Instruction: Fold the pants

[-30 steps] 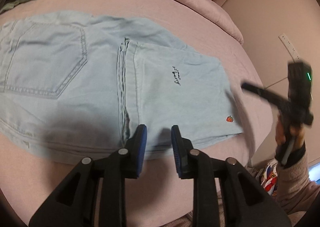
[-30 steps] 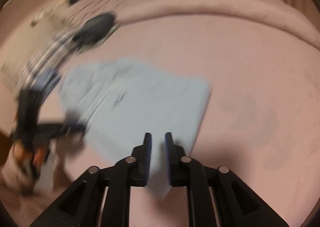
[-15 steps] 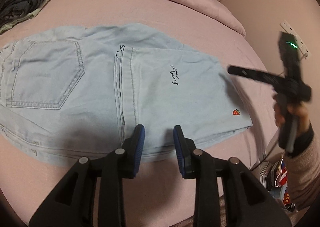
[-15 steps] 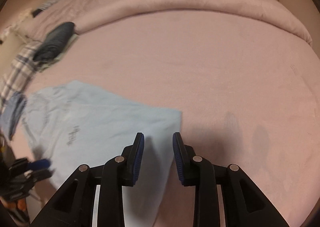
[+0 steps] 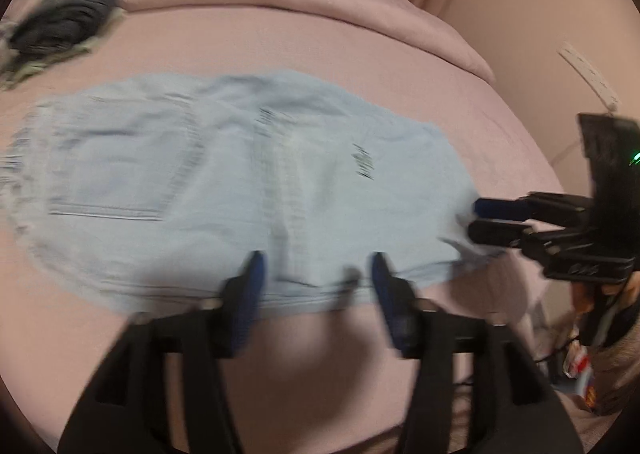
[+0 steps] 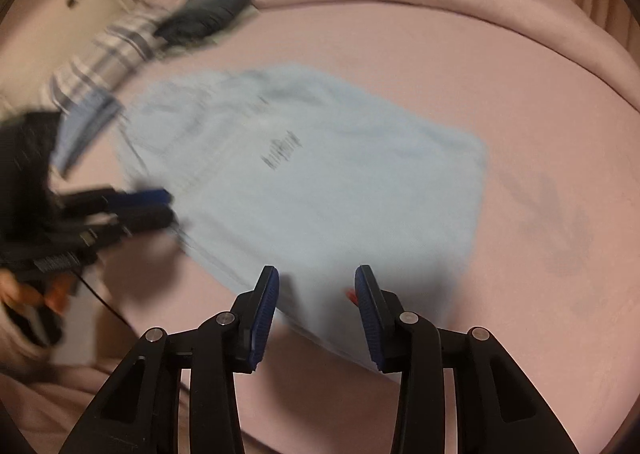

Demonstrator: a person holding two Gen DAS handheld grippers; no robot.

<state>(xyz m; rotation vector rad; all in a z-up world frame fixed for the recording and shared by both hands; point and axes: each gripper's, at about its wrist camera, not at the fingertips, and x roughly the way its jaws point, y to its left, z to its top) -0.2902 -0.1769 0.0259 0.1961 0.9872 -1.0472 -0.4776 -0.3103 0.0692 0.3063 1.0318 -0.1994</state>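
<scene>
Item: pale-blue denim pants [image 5: 248, 190], part-folded, flat on pink bed [image 5: 328, 50] | left hand-held gripper [image 5: 316, 278]: released, just widened, at near edge | right hand-held gripper [image 6: 316, 294]: likewise, at hem | risk: shallow bite drops layers, undoing fold.

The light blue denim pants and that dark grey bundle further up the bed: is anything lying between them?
Nothing: in the left wrist view only bare pink bedsheet separates the light blue denim pants from the dark grey bundle.
</scene>
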